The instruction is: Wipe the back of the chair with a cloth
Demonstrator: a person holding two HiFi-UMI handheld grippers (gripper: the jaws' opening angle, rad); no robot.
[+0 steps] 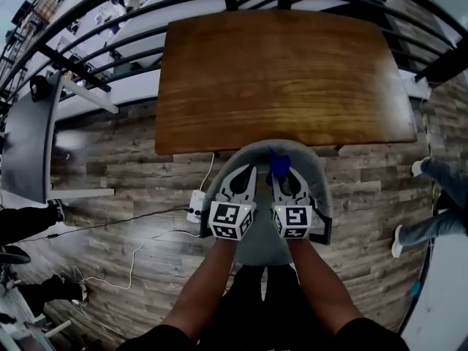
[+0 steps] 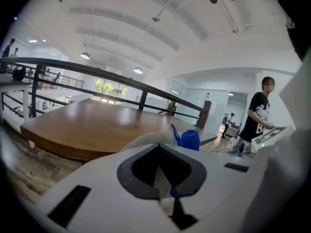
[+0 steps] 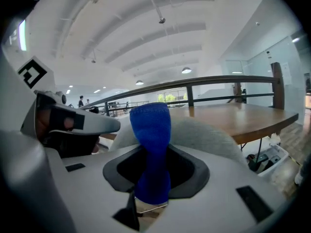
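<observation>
- The right gripper point(image 1: 284, 180) has its jaws pinched on the blue cloth point(image 3: 151, 152), just above the grey chair back point(image 1: 316, 178) at lower centre. The person should press the cloth flat and sweep along the curved rim.
- The left gripper point(image 1: 248, 172) looks pressed shut on nothing, though it's hard to call.
- Only the right gripper view shows the pinch up close; the head view shows the whole curve.

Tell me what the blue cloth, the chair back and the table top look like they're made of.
The blue cloth: a knitted or woven textile, matte, with a fine ribbed texture.
The chair back: probably grey fabric upholstery, soft-looking and matte.
The table top: wood or wood veneer, brown with visible grain and a light sheen.
</observation>
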